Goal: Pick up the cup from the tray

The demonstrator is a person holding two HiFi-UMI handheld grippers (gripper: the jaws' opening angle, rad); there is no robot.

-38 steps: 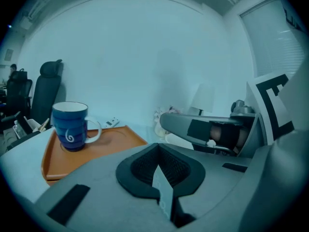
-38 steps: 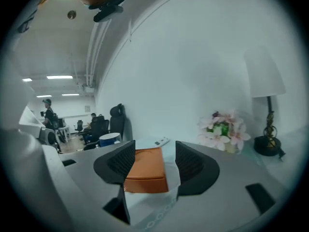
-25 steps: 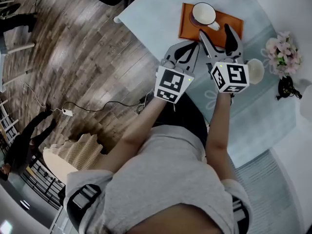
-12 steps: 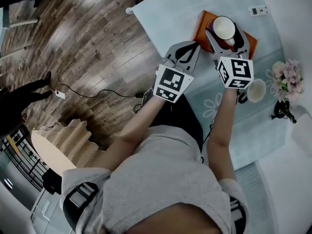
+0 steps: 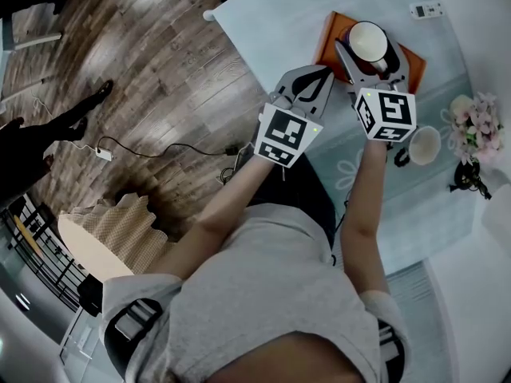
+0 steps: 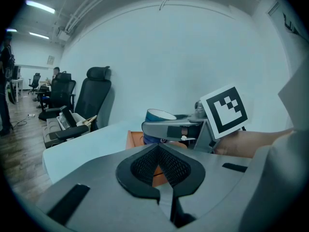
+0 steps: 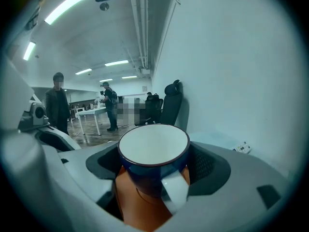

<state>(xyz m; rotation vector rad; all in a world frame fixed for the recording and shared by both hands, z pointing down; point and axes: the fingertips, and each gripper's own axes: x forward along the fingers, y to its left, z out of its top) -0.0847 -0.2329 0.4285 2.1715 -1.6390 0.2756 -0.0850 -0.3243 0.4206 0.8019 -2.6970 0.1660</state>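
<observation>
A dark blue cup [image 5: 368, 41] with a white inside and white handle stands on an orange tray [image 5: 329, 38] near the table's far edge. My right gripper [image 5: 367, 50] is open with a jaw on each side of the cup. In the right gripper view the cup [image 7: 153, 153] sits on the tray [image 7: 140, 202] with a small gap to each pad, handle towards the camera. These jaws have just been opening. My left gripper [image 5: 321, 72] hangs shut and empty just left of the tray. Its view shows the cup [image 6: 157, 115] behind the right gripper's finger [image 6: 169, 128].
A second, white cup [image 5: 421, 144] stands right of my right hand, beside pink flowers [image 5: 477, 122] and a small dark object [image 5: 467, 175]. A white device [image 5: 424, 9] lies behind the tray. The table's left edge [image 5: 239, 30] drops to wooden floor. People [image 7: 57, 105] stand further off.
Both grippers have moved forward toward the tray. The right gripper's jaws, short of the cup a second ago, now stand on both sides of it. The left gripper remains shut.
</observation>
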